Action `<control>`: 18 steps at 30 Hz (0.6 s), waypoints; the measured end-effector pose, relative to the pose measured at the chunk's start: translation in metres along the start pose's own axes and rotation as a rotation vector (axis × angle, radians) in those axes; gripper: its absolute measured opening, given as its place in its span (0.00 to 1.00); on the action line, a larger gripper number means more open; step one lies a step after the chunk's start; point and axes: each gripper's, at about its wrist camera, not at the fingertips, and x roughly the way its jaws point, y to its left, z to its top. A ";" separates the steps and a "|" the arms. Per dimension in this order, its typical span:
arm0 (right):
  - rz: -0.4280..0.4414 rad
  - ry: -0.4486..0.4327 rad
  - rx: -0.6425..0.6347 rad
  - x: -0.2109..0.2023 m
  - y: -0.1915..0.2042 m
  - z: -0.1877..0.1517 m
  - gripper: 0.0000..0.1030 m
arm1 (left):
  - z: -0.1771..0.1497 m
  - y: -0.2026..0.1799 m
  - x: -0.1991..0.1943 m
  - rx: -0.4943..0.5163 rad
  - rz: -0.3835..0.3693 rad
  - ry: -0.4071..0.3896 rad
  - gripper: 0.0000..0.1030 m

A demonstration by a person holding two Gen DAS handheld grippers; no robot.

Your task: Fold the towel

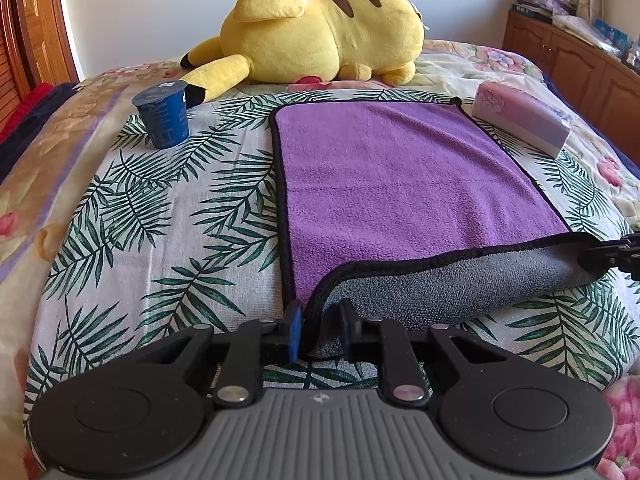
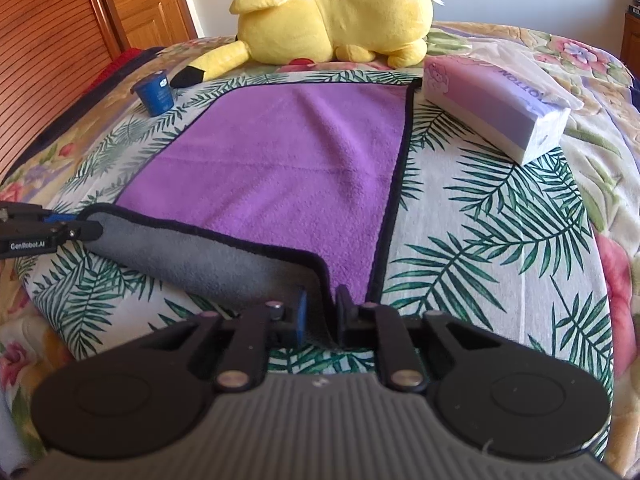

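Observation:
A purple towel with black trim and a grey underside lies flat on a palm-leaf cloth on the bed. Its near edge is turned up and over, so the grey side shows. My left gripper is shut on the towel's near left corner. My right gripper is shut on the near right corner. Each gripper shows at the edge of the other's view: the right gripper at the far right, the left gripper at the far left. The towel also fills the middle of the right wrist view.
A blue cup stands left of the towel's far end. A purple tissue box lies by its far right corner. A big yellow plush toy lies behind the towel. A wooden cabinet stands right of the bed.

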 end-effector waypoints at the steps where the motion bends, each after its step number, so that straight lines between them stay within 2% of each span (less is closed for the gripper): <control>1: -0.001 -0.001 -0.002 0.000 0.000 0.000 0.10 | 0.000 0.000 0.000 -0.003 -0.001 0.000 0.00; 7: -0.006 -0.007 -0.017 0.000 0.001 -0.001 0.04 | 0.001 -0.002 -0.003 0.003 -0.007 -0.016 0.00; 18: -0.005 -0.063 -0.023 -0.009 0.003 0.005 0.04 | 0.012 -0.005 -0.024 -0.005 -0.031 -0.110 0.00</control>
